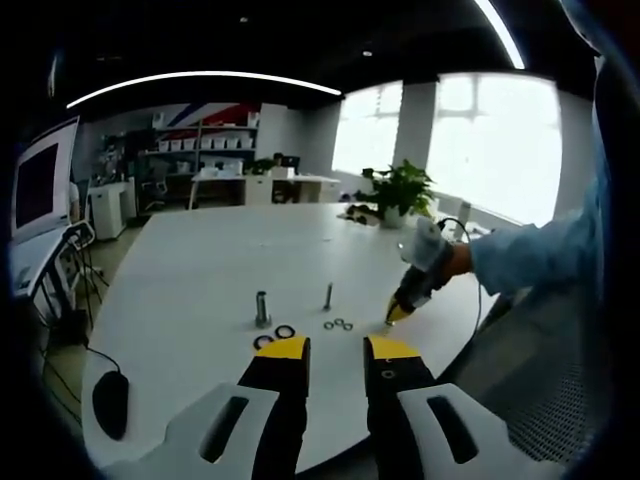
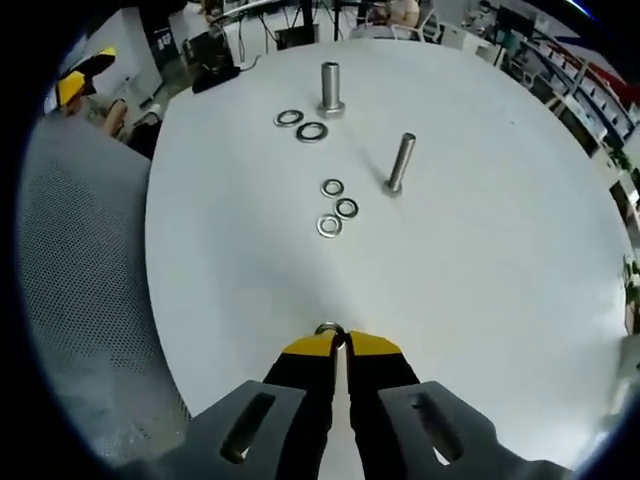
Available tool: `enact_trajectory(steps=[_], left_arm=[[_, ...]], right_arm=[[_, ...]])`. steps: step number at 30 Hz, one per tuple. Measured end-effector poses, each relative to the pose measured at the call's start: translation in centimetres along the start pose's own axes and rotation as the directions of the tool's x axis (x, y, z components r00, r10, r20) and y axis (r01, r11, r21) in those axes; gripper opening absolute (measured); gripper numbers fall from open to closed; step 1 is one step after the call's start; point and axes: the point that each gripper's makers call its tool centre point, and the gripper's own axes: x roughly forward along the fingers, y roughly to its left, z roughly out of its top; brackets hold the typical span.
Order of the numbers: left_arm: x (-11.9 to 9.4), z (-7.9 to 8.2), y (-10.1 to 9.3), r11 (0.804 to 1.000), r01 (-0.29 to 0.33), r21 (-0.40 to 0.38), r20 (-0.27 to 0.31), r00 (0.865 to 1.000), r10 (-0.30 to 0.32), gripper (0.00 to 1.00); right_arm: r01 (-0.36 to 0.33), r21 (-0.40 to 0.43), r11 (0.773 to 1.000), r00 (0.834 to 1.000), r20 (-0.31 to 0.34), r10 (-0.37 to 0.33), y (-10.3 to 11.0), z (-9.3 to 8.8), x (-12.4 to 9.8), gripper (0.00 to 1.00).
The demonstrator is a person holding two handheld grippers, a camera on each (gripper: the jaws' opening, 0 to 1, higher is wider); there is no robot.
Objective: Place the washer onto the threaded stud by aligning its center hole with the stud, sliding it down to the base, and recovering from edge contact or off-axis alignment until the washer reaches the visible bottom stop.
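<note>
Right tongs [image 2: 337, 343] pinch a washer [image 2: 329, 329] above the desk [image 2: 500, 280]. Left tongs [image 1: 336, 347] spread, holding nothing. Slim stud [image 2: 399, 163] stands upright.

We take this for an open-plan office or lab; a large round white table [image 1: 200, 270] fills the middle; white shelving with storage boxes [image 1: 205, 140] lines the far wall; a leafy green potted plant [image 1: 398, 192] sits before bright tall windows [image 1: 490, 140]; a grey mesh office chair [image 2: 85, 290] stands beside the table.
</note>
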Motion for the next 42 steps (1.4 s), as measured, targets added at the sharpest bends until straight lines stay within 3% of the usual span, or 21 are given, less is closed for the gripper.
enact_trajectory(steps=[20, 29, 42], left_arm=[[0.0, 0.1, 0.0, 1.000, 0.002, -0.002, 0.011, 1.000, -0.002, 0.18], [0.0, 0.4, 0.1, 1.000, 0.001, -0.005, 0.024, 1.000, -0.001, 0.18], [0.0, 0.6, 0.0, 1.000, 0.003, -0.006, 0.027, 1.000, -0.003, 0.18]], right_arm=[[0.016, 0.003, 1.000, 0.983, 0.183, -0.016, -0.7, 6.2, -3.6, 0.05], [0.044, -0.044, 0.998, 0.979, 0.201, -0.034, -2.4, 10.0, -4.7, 0.05], [0.072, -0.088, 0.994, 0.989, 0.137, -0.060, -4.3, 13.2, -3.8, 0.05]])
